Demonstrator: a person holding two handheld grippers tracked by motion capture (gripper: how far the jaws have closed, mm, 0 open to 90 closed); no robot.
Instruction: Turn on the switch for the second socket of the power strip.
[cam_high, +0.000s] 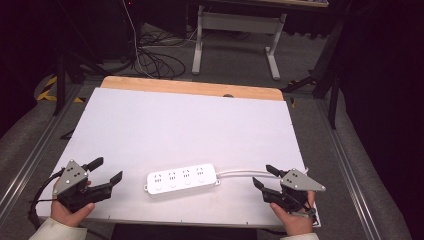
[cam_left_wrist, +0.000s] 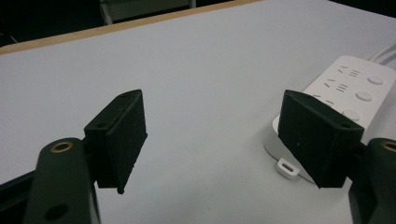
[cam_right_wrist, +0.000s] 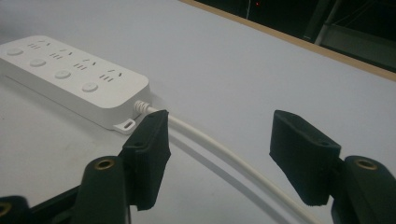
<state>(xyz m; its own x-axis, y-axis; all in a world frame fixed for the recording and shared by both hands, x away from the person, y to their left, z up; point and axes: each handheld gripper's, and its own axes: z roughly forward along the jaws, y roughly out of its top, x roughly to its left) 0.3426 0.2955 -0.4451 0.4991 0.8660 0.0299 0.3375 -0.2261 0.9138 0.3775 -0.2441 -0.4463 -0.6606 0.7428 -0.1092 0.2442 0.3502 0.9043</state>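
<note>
We see a white power strip (cam_high: 182, 179) lying flat on the white table (cam_high: 190, 125), near the front edge and about midway between the 2 claws. Its face carries 4 socket groups and 4 round buttons. A white cord (cam_high: 245, 173) leaves its right end and runs along the table toward the right claw (cam_high: 263, 176).

The left claw (cam_high: 106, 170) sits at the front left corner of the table, held by the person's left hand (cam_high: 70, 210), its jaws spread wide and empty. In the left gripper view the strip's near end lies just beyond the right-hand jaw.

The right claw, held by the right hand (cam_high: 292, 220), is also spread and grips nothing. In the right gripper view we see the cord passing on the table between its 2 jaws, close beside the left-hand one.
</note>
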